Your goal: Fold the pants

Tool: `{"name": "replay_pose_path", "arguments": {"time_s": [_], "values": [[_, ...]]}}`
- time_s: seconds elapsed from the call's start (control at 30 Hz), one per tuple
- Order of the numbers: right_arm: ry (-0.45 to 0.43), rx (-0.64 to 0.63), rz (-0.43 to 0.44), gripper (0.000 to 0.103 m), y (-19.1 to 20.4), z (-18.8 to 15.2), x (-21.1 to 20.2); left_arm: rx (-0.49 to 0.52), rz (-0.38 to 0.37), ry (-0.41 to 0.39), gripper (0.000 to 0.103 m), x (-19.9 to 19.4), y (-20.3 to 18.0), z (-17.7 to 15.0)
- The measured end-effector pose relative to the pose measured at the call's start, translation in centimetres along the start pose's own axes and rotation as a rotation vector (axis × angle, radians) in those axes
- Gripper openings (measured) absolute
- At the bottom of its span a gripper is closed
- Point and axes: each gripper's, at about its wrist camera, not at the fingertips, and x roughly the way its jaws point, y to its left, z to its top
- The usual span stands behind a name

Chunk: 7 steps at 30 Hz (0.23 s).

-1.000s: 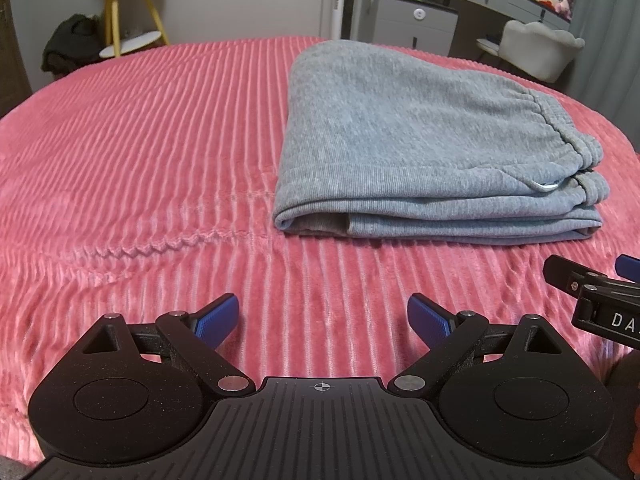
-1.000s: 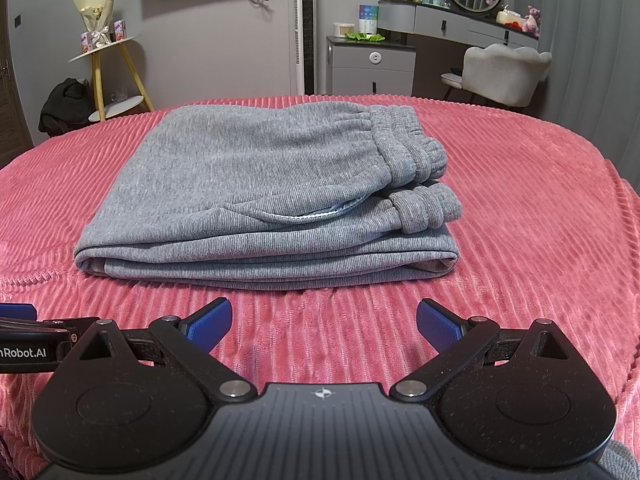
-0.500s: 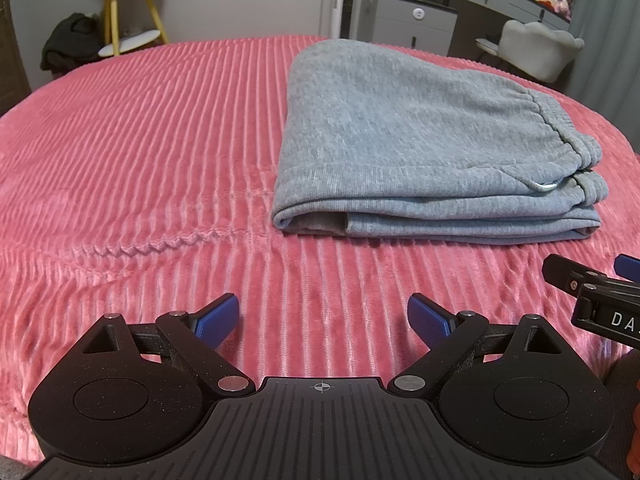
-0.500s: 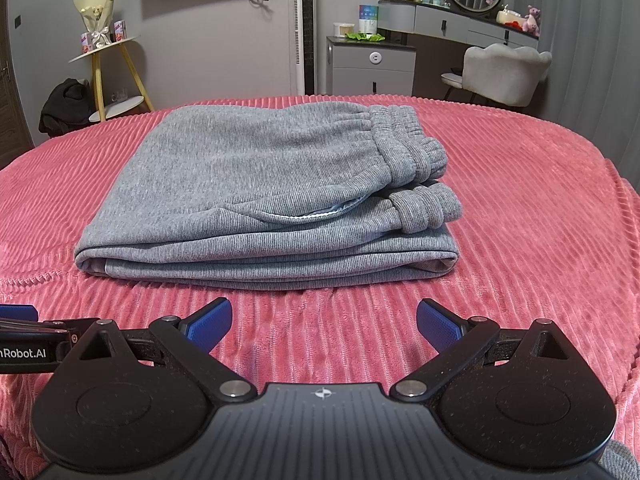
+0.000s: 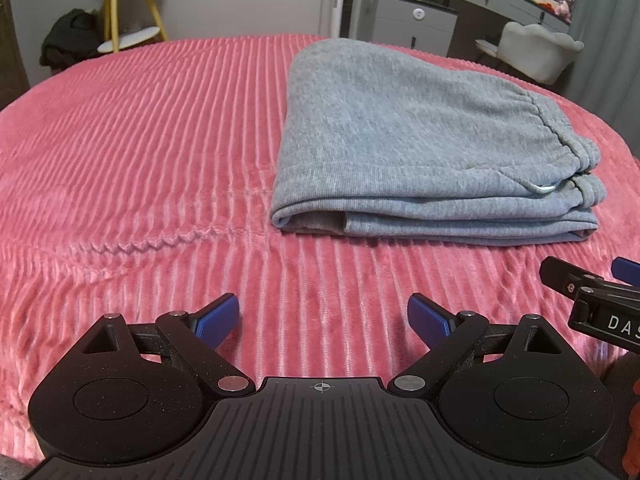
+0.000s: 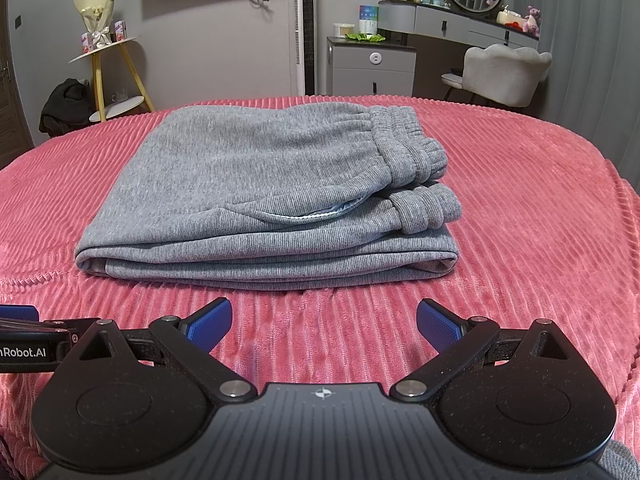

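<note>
Only the front of each handheld gripper shows; the person holding them is almost entirely out of frame. In the left wrist view, the right gripper [image 5: 600, 292] enters at the right edge, cut off, its lettering only partly readable. In the right wrist view, the left gripper [image 6: 24, 332] pokes in at the left edge, likewise cut off.

A pair of grey knitted sweatpants [image 6: 268, 196] lies folded into a flat rectangular stack on a pink ribbed plush bedspread [image 6: 520, 208], the elastic waistband and a cuff stacked at the right end.

The left gripper [image 5: 322, 316] has its blue-padded fingers spread wide apart, holding nothing; the pants [image 5: 420, 148] lie ahead and to its right, not touching. The right gripper [image 6: 323, 320] is also spread wide and empty, with the stack's near edge just ahead of its fingertips.
</note>
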Motion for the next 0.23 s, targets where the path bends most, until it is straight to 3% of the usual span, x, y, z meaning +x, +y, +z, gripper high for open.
{"name": "replay_pose_path", "arguments": {"time_s": [0.23], "values": [[0.001, 0.0, 0.0, 0.099, -0.01, 0.0, 0.04, 0.021, -0.007, -0.014, 0.096, -0.18, -0.35, -0.11]]}}
